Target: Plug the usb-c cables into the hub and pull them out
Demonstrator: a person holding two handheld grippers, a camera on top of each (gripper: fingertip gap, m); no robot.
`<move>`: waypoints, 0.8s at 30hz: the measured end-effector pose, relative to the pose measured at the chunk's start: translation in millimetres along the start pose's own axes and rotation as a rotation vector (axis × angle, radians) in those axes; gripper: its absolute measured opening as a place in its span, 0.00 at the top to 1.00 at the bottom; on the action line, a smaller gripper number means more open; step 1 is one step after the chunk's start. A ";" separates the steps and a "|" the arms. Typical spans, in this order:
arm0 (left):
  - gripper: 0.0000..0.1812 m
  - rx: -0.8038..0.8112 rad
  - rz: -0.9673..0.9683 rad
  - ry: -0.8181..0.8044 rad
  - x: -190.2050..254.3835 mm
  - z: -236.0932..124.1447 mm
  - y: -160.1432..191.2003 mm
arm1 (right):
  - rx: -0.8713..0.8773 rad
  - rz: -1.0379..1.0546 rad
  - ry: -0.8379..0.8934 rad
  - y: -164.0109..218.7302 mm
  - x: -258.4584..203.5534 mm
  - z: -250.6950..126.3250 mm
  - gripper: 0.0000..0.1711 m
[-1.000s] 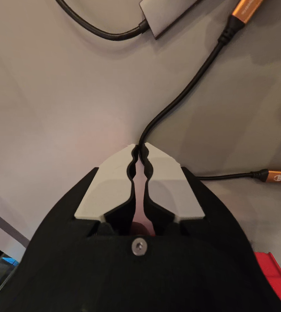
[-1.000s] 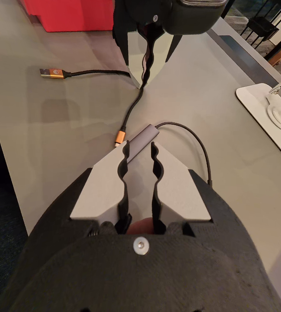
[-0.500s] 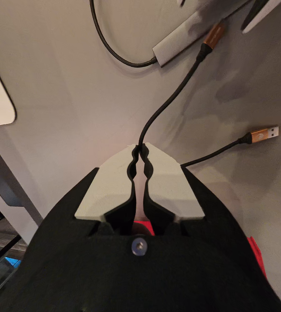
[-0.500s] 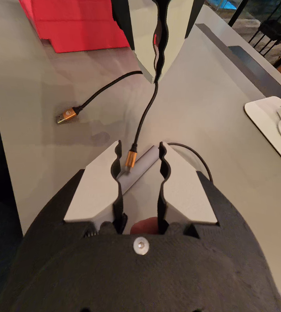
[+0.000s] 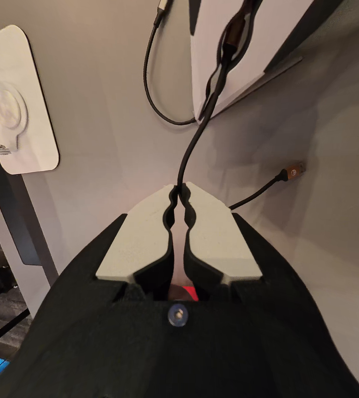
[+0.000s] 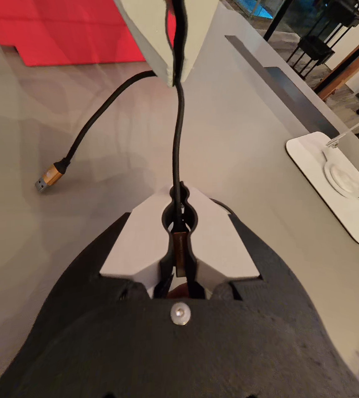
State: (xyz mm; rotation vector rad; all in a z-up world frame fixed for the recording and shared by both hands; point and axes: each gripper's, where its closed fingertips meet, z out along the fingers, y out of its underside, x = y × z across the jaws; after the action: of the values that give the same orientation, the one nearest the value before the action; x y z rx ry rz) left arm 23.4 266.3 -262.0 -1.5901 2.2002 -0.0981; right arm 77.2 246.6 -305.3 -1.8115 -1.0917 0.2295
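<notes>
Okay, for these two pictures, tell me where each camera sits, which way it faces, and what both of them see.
Left wrist view: on the left gripper, facing along its fingers over the grey table; it is shut on the black cable, and the right gripper faces it.
Right wrist view: on the right gripper, facing the opposite way; it is shut on the cable's orange plug, and the left gripper hangs above.
Shared: the cable, the loose orange USB plug, the white base plate.
</notes>
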 end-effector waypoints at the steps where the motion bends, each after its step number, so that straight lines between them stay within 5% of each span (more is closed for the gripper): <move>1: 0.98 0.016 -0.001 -0.003 0.3 -0.7 -1.3 | 0.015 0.009 -0.010 -2.2 0.8 -2.3 1.00; 14: 0.97 0.208 -0.023 -0.133 -0.9 -10.4 -13.5 | 0.083 0.010 -0.017 -13.5 9.5 -20.7 1.00; 19: 0.81 0.237 -0.060 -0.221 -4.8 -21.0 -12.7 | 0.081 0.025 -0.010 -9.2 16.3 -23.9 1.00; 24: 0.85 0.369 -0.107 -0.170 27.2 -46.8 -42.0 | 0.092 0.047 -0.007 -8.0 23.1 -27.6 1.00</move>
State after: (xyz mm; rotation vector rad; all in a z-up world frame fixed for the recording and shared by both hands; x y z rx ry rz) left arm 36.4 218.2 -215.0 -1.4482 1.8406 -0.3647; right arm 101.9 247.5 -277.9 -1.7565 -1.0277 0.3103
